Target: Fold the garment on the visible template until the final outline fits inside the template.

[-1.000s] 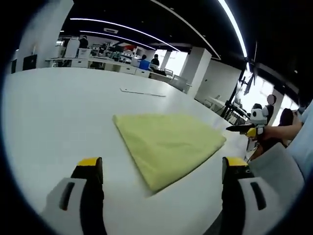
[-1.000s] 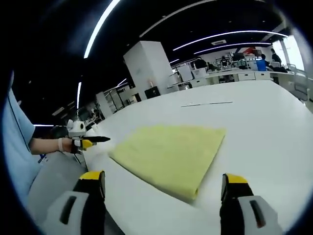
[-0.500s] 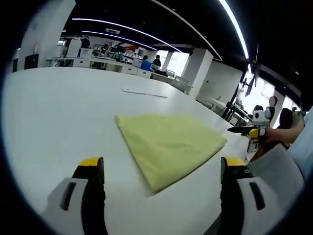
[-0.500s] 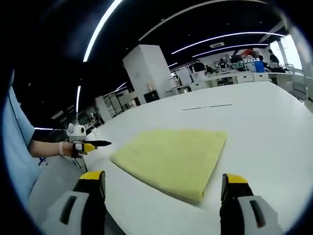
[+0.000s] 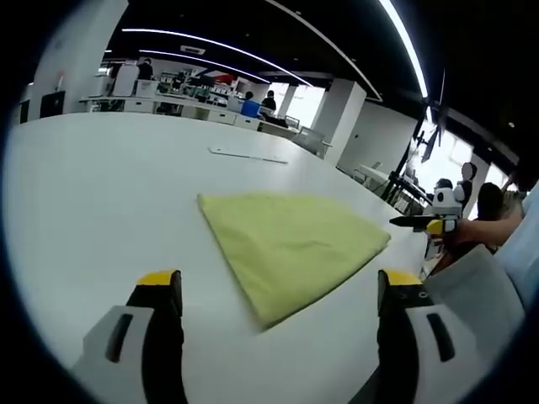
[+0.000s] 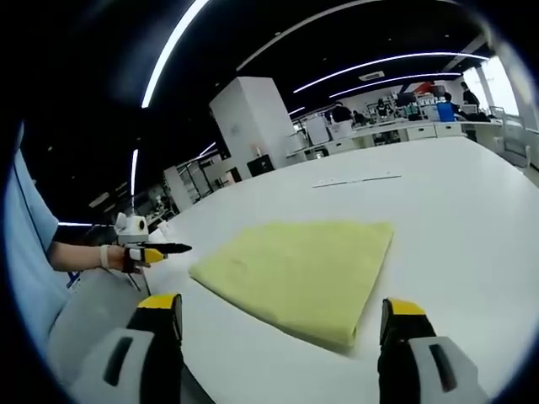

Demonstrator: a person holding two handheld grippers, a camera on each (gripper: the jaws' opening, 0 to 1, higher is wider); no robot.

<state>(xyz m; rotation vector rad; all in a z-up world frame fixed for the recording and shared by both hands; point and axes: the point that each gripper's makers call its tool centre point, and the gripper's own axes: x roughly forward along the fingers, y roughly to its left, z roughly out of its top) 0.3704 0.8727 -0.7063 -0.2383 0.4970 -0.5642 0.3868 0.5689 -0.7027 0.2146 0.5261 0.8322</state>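
A folded yellow-green garment (image 5: 290, 244) lies flat on the white table (image 5: 101, 185), ahead of both grippers. In the left gripper view my left gripper (image 5: 278, 290) stands open just short of the cloth's near corner, holding nothing. The right gripper (image 5: 421, 223) comes into that view from the right, held by a hand beside the table edge. In the right gripper view the garment (image 6: 299, 273) lies between and beyond the open jaws of my right gripper (image 6: 278, 316), and the left gripper (image 6: 156, 249) shows at the left with its jaws together. A thin marked line (image 6: 356, 179) crosses the table behind the cloth.
The same thin line (image 5: 248, 156) is seen far back on the table. A person's light-blue sleeve (image 6: 29, 252) fills the left edge. Desks, a white pillar (image 6: 253, 122) and seated people stand in the office behind. The table edge (image 5: 404, 252) runs near the hand.
Both views have drifted slightly; the garment lies in the same place and neither gripper has taken hold of anything.
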